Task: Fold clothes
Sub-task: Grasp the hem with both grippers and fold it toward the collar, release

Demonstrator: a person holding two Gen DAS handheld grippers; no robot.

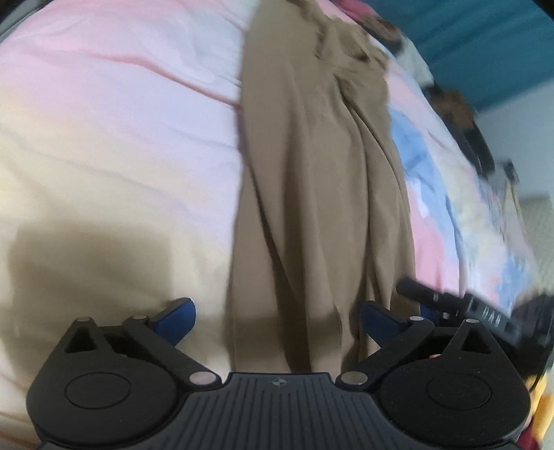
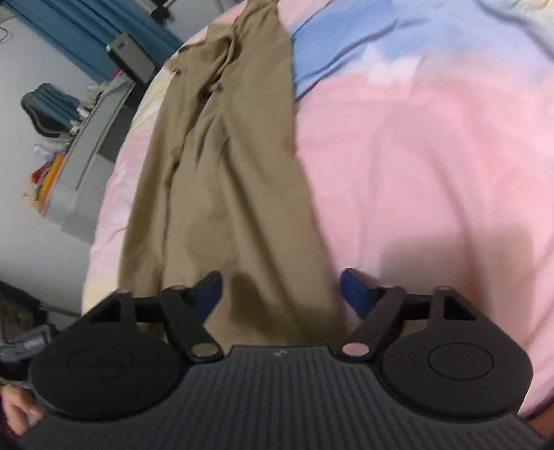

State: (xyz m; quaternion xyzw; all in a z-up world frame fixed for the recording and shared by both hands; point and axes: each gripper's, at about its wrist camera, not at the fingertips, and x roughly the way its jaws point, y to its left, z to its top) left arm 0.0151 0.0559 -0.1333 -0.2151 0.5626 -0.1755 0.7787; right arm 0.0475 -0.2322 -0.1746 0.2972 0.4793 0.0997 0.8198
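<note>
Tan trousers (image 1: 311,180) lie stretched lengthwise on a pastel bedspread (image 1: 114,138), legs together, the rumpled waist end far from me. My left gripper (image 1: 277,311) is open, its blue pads on either side of the near leg end, just above the cloth. In the right wrist view the same trousers (image 2: 235,166) run away from me. My right gripper (image 2: 280,290) is open, its jaws straddling the near end of the trousers on the bedspread (image 2: 415,155). Neither gripper holds anything.
The other gripper's black body (image 1: 484,311) shows at the right edge of the left wrist view. Beside the bed stand a grey desk (image 2: 79,173) with colourful items, a blue chair (image 2: 41,104) and blue curtains (image 2: 97,31). The bed edge (image 2: 104,221) lies left.
</note>
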